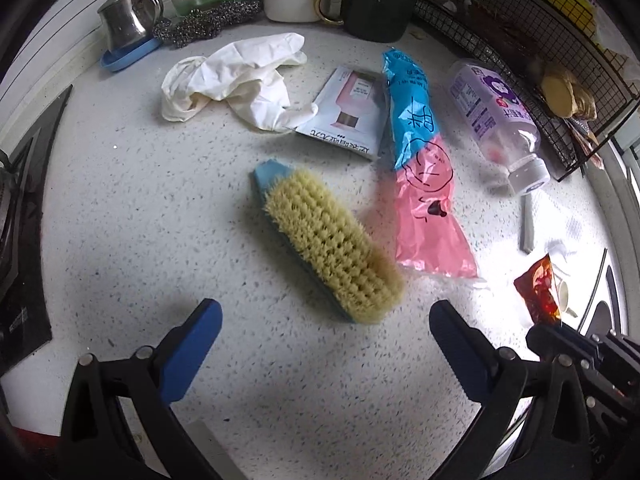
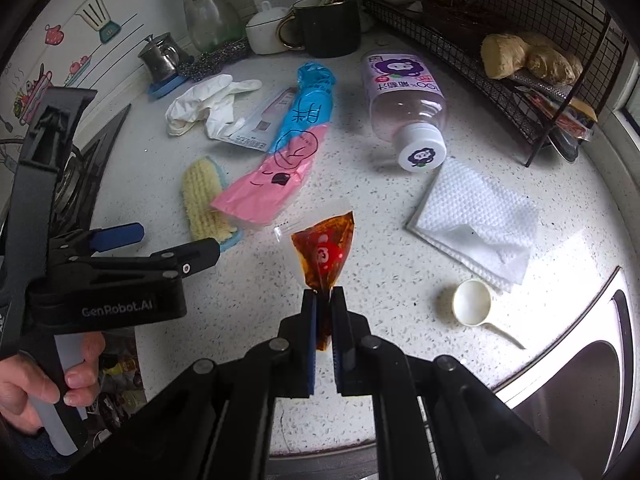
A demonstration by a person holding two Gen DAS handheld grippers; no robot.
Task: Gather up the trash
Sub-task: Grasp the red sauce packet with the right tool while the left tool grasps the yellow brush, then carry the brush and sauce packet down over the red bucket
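A speckled white counter (image 2: 384,208) carried a scatter of kitchen clutter. The right gripper (image 2: 324,300) had its fingers pinched tight on the lower end of a red-brown sauce packet (image 2: 326,250), which stood up from them clear of the counter. Taking that packet as the landmark: a folded paper towel (image 2: 476,220) lay to its right, a small white scoop (image 2: 472,302) below the towel, and a purple-labelled bottle (image 2: 400,96) on its side beyond the towel. Left of the packet and farther back lay a pink and blue bag (image 2: 280,160), with a bristle brush (image 2: 204,200) just beside the bag's pink end — bristles up. Behind those sat crumpled white gloves (image 2: 204,104). The left gripper (image 1: 324,332) hung left of the packet, its fingers wide and empty, held by a hand (image 2: 40,384).
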